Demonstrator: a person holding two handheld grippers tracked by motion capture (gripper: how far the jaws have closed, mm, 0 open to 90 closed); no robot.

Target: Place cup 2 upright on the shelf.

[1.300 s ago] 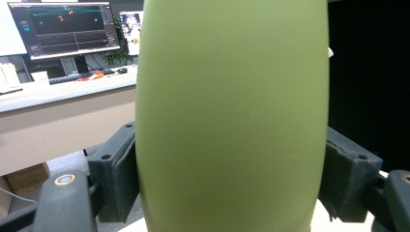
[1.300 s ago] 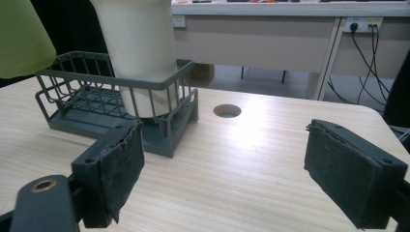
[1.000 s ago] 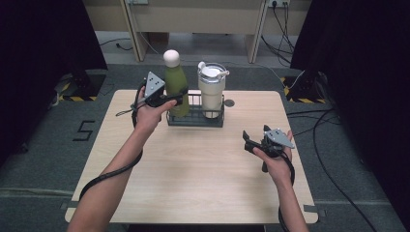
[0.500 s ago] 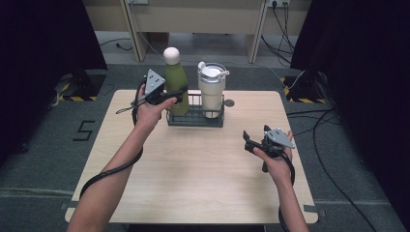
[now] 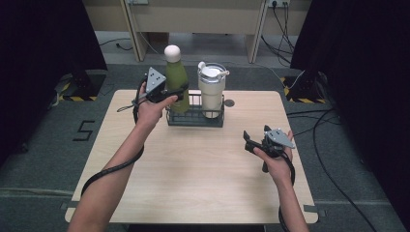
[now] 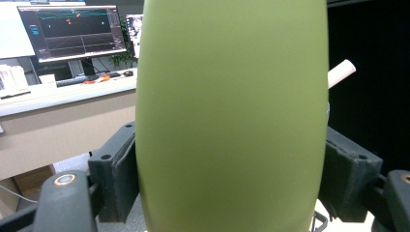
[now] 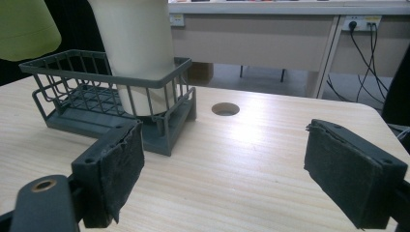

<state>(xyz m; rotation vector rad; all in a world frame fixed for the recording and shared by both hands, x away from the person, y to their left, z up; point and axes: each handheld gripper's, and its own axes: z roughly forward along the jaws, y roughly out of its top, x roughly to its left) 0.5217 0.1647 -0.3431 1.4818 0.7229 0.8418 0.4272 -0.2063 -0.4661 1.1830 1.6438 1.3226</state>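
Left tongs (image 5: 178, 92): clamped on the green bottle (image 5: 176, 79).
Right tongs (image 5: 249, 141): apart, empty, near the surface's right edge.
Tip: keep it upright, clear of the rack (image 5: 193, 121) rim.

Left gripper (image 5: 180, 92) fingers clamped, right gripper (image 5: 247, 141) fingers spread, empty

Green bottle (image 6: 232, 121) dead centre, upright, close up. Left gripper (image 6: 227, 179) clamped on it: both black pads (image 6: 118, 179) pressed flat against the bottle's sides, one each side. Pale straw tip (image 6: 341, 72) pokes out from behind the bottle's right edge. Far left: a beige desk (image 6: 63, 116) with a lit monitor (image 6: 75, 31) on it. Dark backdrop on the right.
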